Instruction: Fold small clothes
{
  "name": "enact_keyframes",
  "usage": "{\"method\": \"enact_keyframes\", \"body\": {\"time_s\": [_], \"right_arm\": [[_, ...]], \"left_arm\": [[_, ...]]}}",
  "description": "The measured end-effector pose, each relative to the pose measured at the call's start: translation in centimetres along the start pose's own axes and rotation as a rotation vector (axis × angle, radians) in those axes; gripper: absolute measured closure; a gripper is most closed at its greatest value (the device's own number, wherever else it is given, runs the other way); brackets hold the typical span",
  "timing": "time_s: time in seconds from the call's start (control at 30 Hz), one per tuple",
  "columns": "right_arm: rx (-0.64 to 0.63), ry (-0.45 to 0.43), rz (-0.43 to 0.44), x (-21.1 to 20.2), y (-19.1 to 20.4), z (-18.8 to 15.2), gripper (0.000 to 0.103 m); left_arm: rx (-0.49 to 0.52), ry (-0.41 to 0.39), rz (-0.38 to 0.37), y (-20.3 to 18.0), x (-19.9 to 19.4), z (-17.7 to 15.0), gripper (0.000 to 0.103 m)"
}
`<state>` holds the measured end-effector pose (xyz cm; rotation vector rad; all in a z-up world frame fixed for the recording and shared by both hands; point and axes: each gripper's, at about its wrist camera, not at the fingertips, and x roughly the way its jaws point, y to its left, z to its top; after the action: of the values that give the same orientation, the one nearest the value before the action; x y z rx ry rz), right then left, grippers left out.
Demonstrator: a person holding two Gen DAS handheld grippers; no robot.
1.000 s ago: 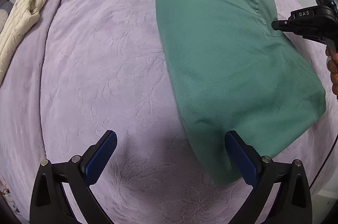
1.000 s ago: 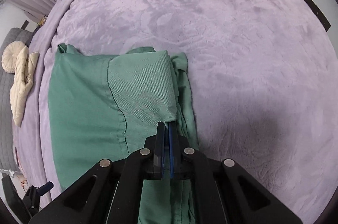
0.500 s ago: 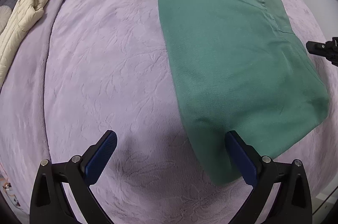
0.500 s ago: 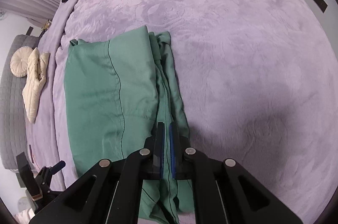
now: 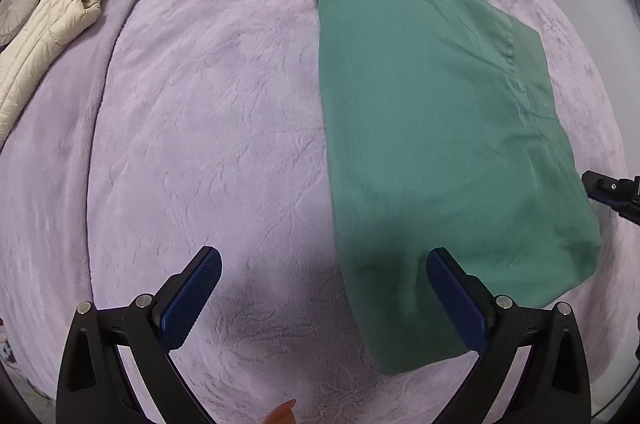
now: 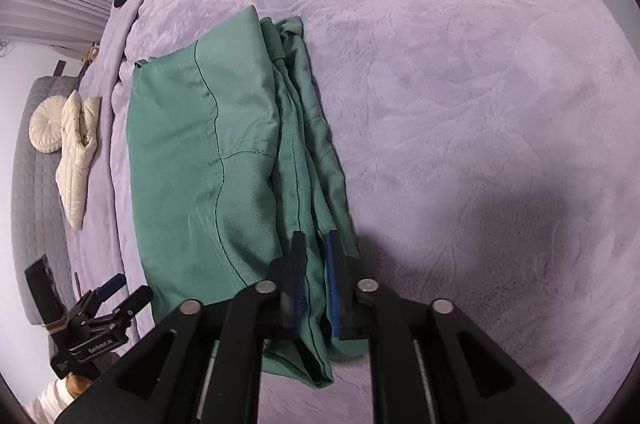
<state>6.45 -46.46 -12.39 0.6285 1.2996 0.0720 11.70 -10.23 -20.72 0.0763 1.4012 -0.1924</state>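
- The right gripper point(image 6: 314, 276) has its jaws a little apart over the layered edge of the green garment point(image 6: 208, 152); the cloth lies between them, not pinched, I think.
- The left gripper point(image 5: 320, 288) is wide apart and holds nothing; its right finger hangs over the garment's near corner.
- The garment lies folded flat on the purple blanket point(image 5: 200, 124).
- I judge one fold is finished; the next fold needs a new grasp on the edge.
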Motion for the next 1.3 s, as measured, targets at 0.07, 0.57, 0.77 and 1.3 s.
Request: {"method": "enact_keyframes", "body": {"time_s": [0.07,0.57,0.77,1.3], "right_arm": [[-0.007,-0.033,0.045,-0.8,0.2,0.2,0.033],[-0.113,0.07,0.148,3.1,3.9,1.7,0.099],[-0.148,0.053,-0.012,3.5,2.7,2.9,0.1],[0.026,0.053,0.092,0.6,-1.9,0.7,0.039]], "left_arm": [[-0.021,-0.003,-0.015,0.3,-0.1,0.9,0.0],[-0.065,0.028,0.02,-0.3,1.2,3.3,0.0],[-0.063,0.039,0.026,-0.5,1.6,3.3,0.0],[-0.065,0.057,0.04,-0.4,2.0,3.4,0.0]]}}
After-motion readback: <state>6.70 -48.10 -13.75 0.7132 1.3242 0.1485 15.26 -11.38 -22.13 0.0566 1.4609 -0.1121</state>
